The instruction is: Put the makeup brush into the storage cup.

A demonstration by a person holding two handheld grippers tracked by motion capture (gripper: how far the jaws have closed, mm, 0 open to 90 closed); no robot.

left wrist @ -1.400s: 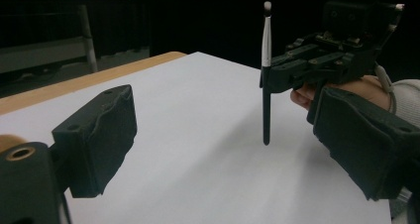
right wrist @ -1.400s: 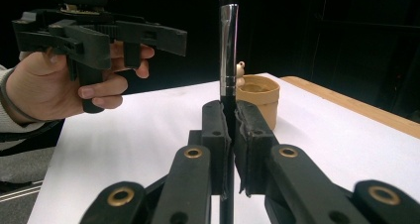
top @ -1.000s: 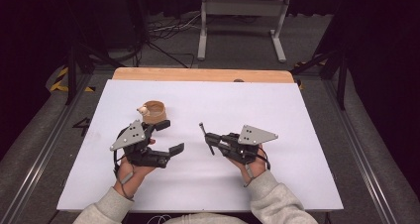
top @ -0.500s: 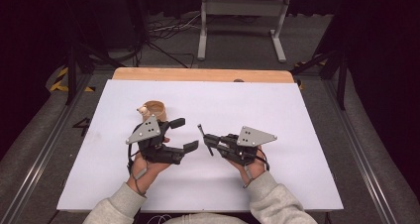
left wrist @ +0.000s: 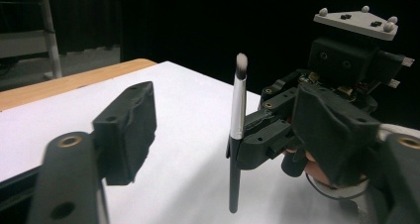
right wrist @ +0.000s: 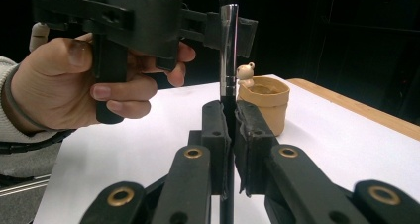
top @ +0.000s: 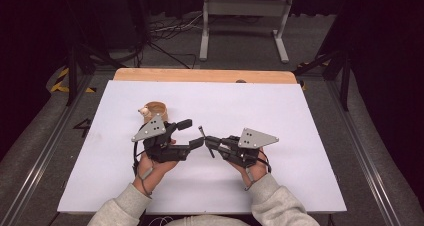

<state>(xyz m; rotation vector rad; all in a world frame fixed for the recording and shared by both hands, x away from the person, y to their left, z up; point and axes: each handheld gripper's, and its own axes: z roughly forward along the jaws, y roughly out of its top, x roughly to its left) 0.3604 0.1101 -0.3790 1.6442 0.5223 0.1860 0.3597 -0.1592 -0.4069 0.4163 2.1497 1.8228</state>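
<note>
A slim make-up brush (top: 201,132) with a black handle, silver ferrule and pale bristle tip stands upright, with my right gripper (top: 207,142) shut on its handle. In the right gripper view the brush (right wrist: 228,50) rises from between the closed jaws. My left gripper (top: 192,132) is open just left of it, one jaw on either side of the brush without touching. The left gripper view shows the brush (left wrist: 239,105) standing between its two spread fingers (left wrist: 126,127). A tan cup (top: 156,108) with a small wooden figure (top: 144,112) on its rim sits behind the left gripper.
A white sheet (top: 300,116) covers the table, with a wooden strip (top: 200,76) along the far edge. Beyond the table are a metal stand (top: 245,21) and cables on a dark floor. The cup (right wrist: 262,102) stands upright behind the brush in the right gripper view.
My left gripper has moved right and forward, away from the cup, until its open jaws flank the brush. The right gripper has held still with the brush.
</note>
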